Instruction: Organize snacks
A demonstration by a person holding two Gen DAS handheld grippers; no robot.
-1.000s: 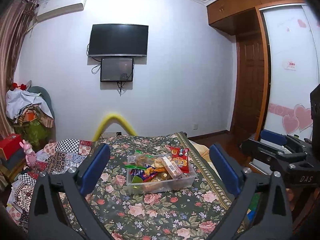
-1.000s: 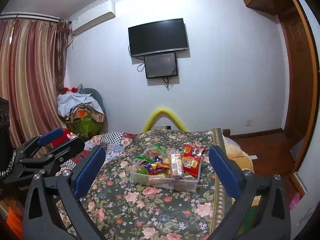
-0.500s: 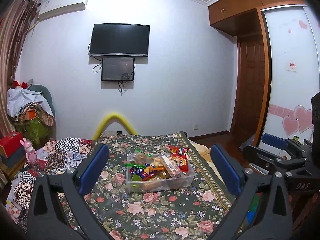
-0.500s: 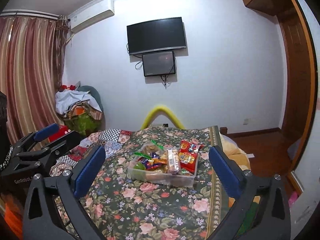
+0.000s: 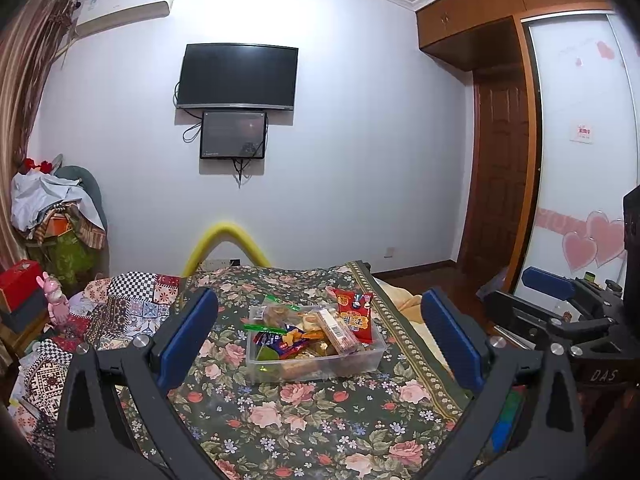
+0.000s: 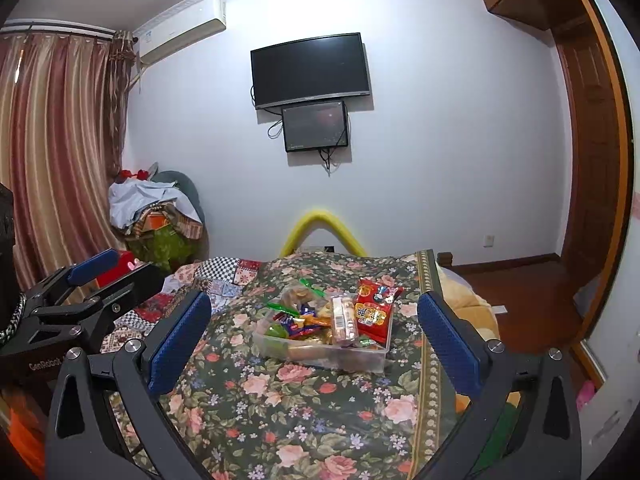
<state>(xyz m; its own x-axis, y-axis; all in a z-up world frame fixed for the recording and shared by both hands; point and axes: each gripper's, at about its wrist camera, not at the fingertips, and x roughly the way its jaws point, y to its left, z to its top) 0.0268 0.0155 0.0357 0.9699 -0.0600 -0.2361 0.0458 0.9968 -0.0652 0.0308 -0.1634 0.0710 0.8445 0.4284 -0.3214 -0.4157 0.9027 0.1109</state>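
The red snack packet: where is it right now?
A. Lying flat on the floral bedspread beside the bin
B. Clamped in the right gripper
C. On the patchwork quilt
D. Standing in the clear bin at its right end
D. The red snack packet stands up out of the clear bin at its right end, next to the wrapped biscuit pack; both grippers, left gripper and right gripper, are open and empty.

Both views are evenly lit from overhead, with a bright patch washing out the white wall (image 5: 360,160) near the ceiling. Fisheye bending curves the wardrobe (image 5: 500,120) and curtain (image 6: 52,152) at the sides (corners go black). Screens (image 6: 310,68) cast soft shadows. The near floral cloth (image 5: 300,420) looks slightly soft, the colours cool.
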